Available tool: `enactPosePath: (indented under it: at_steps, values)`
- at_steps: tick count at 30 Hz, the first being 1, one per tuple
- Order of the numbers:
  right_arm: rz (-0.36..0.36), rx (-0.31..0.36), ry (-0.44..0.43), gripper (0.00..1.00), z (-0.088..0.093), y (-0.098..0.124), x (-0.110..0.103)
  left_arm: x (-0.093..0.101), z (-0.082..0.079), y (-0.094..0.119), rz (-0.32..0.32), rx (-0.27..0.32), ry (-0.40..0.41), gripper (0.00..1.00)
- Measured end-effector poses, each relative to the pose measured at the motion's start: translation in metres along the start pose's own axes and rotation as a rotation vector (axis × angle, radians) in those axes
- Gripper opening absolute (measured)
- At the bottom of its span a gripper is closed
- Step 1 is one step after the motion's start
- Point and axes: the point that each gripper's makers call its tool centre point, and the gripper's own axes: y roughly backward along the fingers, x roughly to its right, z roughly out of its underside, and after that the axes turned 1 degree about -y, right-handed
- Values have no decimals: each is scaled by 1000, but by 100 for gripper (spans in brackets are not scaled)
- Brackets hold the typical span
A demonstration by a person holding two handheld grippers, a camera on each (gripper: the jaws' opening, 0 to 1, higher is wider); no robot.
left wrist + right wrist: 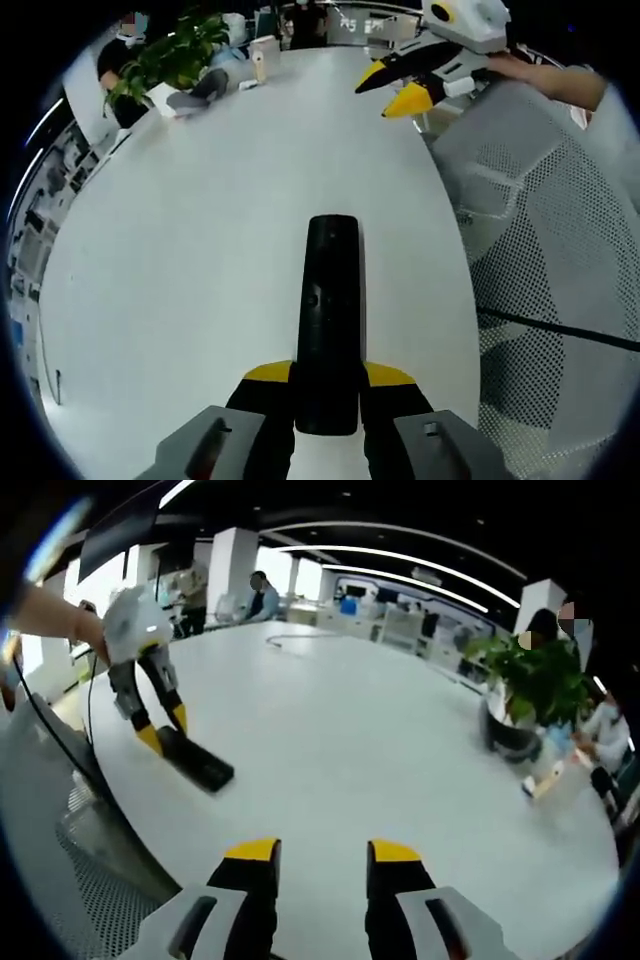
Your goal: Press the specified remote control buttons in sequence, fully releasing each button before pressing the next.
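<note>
A long black remote control point(330, 300) sticks forward over the white table point(180, 260), and my left gripper point(328, 375) is shut on its near end. In the right gripper view the same remote point(200, 763) lies low over the table point(360, 730), held at one end by the left gripper point(165, 730), which a hand carries. My right gripper point(322, 852) is open with nothing between its yellow-tipped jaws, well apart from the remote. In the left gripper view, the right gripper point(390, 90) hovers over the far right table edge.
A grey mesh chair point(540, 250) stands against the table's right edge, also visible as mesh point(90, 850). A potted plant point(170, 55), point(535, 680) and small items point(540, 780) sit at the far end, where people are seated. A cable point(290, 635) lies on the table.
</note>
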Motion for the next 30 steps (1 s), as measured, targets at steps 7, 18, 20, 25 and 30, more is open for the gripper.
enactPosePath:
  at_steps: [7,18,20,25,30]
  values:
    - [-8,-3,4,30,0,0,-2,2,0,0,3,-3,-3,23]
    - [-15,-3,-1,29,1,0,-3,4,0,-1,9,-24,-15,23]
    - [-15,-3,-2,29,1,0,-3,5,0,-1,10,-21,-15,23]
    - [-16,-6,-6,28,2,0,-3,6,-1,-1,9,-14,-13,23]
    - [-19,-9,-4,28,2,-1,-4,7,-1,-1,9,-12,-12,23]
